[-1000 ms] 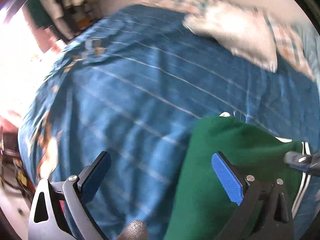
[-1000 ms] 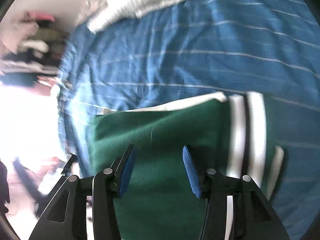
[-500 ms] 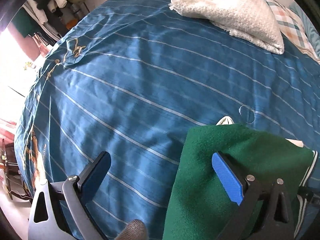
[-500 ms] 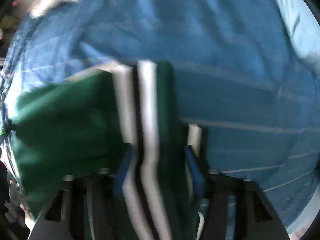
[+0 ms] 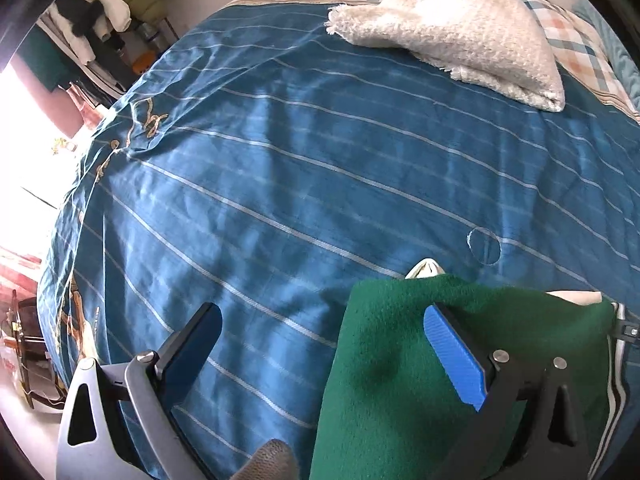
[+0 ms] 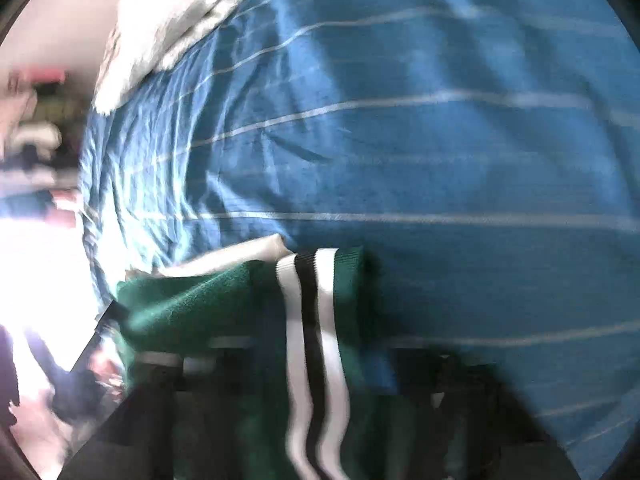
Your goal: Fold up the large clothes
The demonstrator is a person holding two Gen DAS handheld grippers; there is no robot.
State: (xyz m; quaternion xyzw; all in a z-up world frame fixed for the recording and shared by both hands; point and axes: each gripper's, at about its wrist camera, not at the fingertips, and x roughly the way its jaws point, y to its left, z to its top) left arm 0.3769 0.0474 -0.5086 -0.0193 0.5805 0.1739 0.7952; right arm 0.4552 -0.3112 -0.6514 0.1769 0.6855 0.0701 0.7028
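While the left gripper (image 5: 322, 344) stands spread over the folded green fleece garment's (image 5: 400, 380) edge, the right gripper (image 6: 316, 384) closes on its striped cuff (image 6: 308, 312); blue striped bedspread (image 5: 300, 160) lies open beyond.

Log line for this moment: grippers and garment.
left gripper open, over left edge of green garment | right gripper closing, striped hem between jaws | garment on blue bedspread

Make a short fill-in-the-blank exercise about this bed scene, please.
1. The folded garment is mainly ____ in colour.
2. It lies on a ____ striped bedspread.
3. The fluffy white blanket lies ____ from the garment.
4. The left gripper is ____.

Missing words: green; blue; apart; open
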